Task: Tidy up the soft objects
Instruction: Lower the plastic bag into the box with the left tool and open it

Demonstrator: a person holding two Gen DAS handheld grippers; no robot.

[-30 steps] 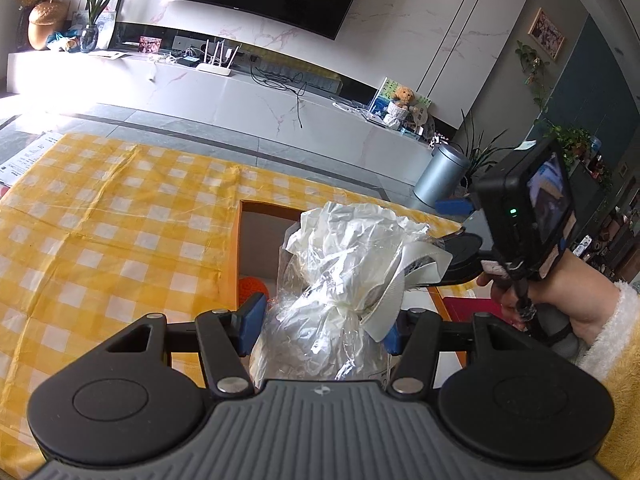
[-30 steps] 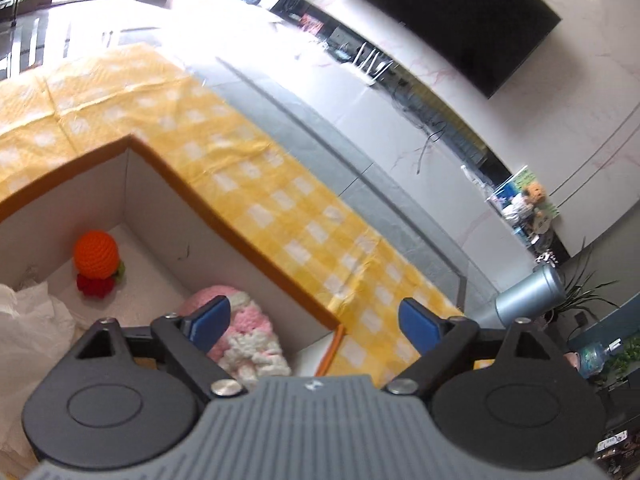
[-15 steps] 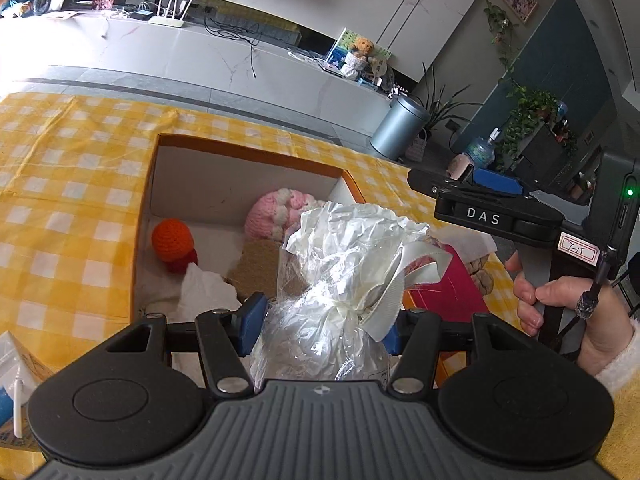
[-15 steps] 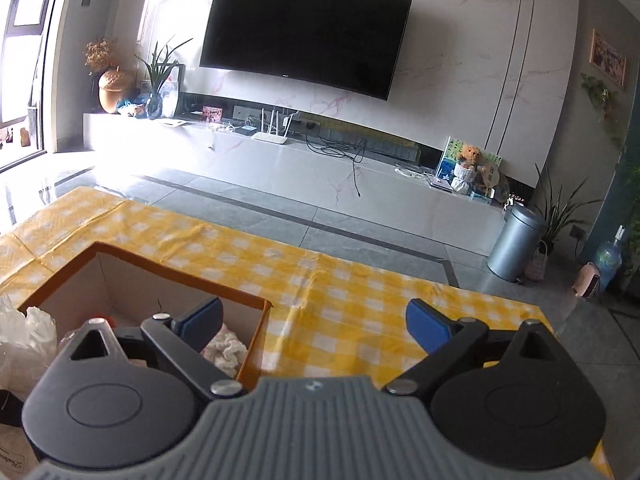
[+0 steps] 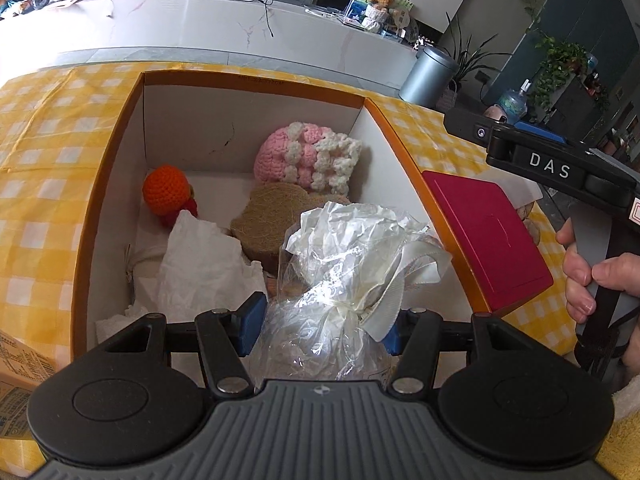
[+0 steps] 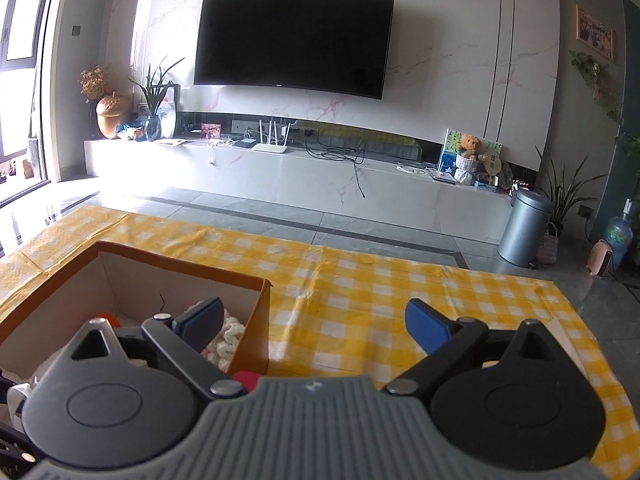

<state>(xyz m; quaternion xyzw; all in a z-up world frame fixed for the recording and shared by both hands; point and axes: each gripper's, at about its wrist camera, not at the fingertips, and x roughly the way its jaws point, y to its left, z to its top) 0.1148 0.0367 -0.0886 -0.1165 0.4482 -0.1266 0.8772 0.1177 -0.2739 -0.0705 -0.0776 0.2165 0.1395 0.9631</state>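
Observation:
My left gripper (image 5: 322,326) is shut on a clear crinkled plastic bag (image 5: 340,276) tied with a white ribbon, held above the near end of an open orange cardboard box (image 5: 108,160). Inside the box lie a pink and white crocheted piece (image 5: 308,156), an orange crocheted ball (image 5: 166,190), a brown fibre pad (image 5: 272,216) and white cloth (image 5: 200,264). My right gripper (image 6: 314,326) is open and empty, raised beside the box's right wall (image 6: 256,328); its body shows at the right of the left wrist view (image 5: 548,164).
A red flat case (image 5: 488,236) lies against the box's right side on the yellow checked tablecloth (image 6: 400,300). A printed carton (image 5: 20,376) sits at the left near corner. Beyond the table are a TV bench and a grey bin (image 6: 524,228).
My left gripper has tipped down and forward with the bag, so the box interior now fills the view. My right gripper has risen out of the box and levelled toward the room.

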